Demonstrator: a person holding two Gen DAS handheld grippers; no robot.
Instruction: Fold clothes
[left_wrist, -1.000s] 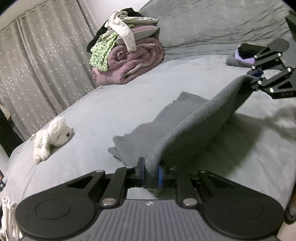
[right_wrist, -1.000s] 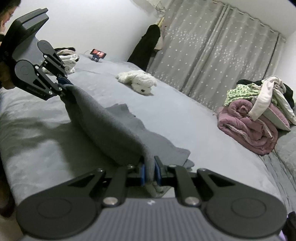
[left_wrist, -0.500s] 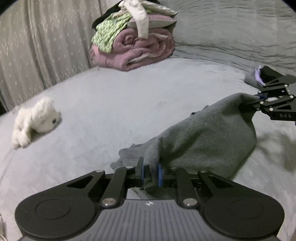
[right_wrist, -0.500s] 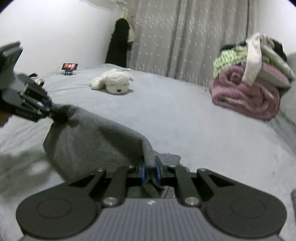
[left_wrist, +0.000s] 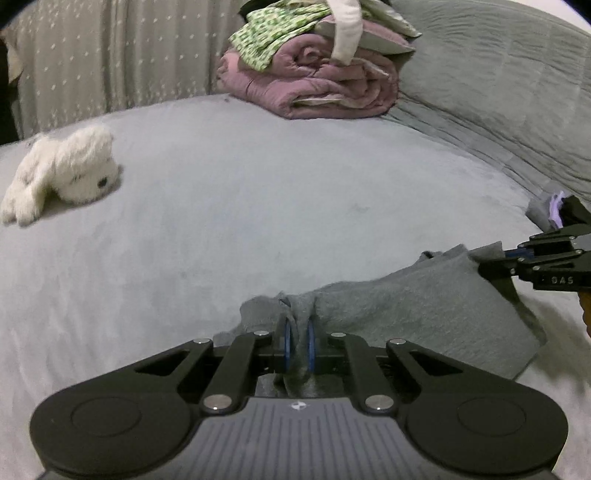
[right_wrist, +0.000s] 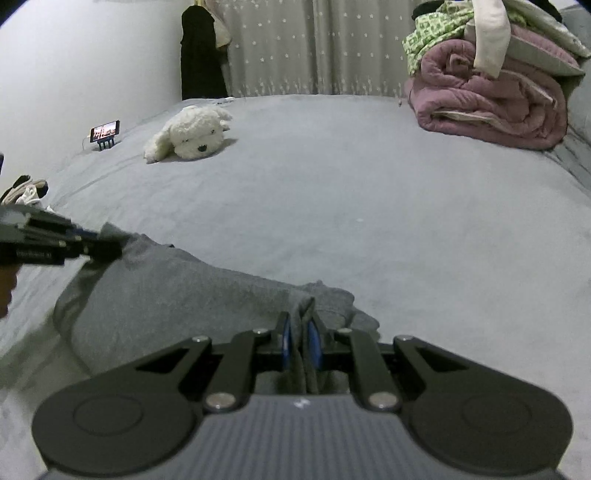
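A grey garment (left_wrist: 413, 306) lies folded over on the grey bed, low and near the front edge; it also shows in the right wrist view (right_wrist: 177, 291). My left gripper (left_wrist: 298, 345) is shut on one corner of it. My right gripper (right_wrist: 300, 343) is shut on the other corner. The right gripper shows in the left wrist view (left_wrist: 517, 258) at the garment's right end. The left gripper shows in the right wrist view (right_wrist: 88, 243) at the garment's left end. Both hold the cloth close to the bed surface.
A white plush toy (left_wrist: 62, 170) lies on the bed to the left. A rolled mauve blanket (left_wrist: 317, 85) with piled clothes on top sits at the back. A small pile of dark and purple clothes (left_wrist: 561, 210) lies far right. A phone on a stand (right_wrist: 105, 131) and curtains are behind.
Both grippers have come down and forward with the garment. It hung raised between them a second ago; now it lies folded on the bed.
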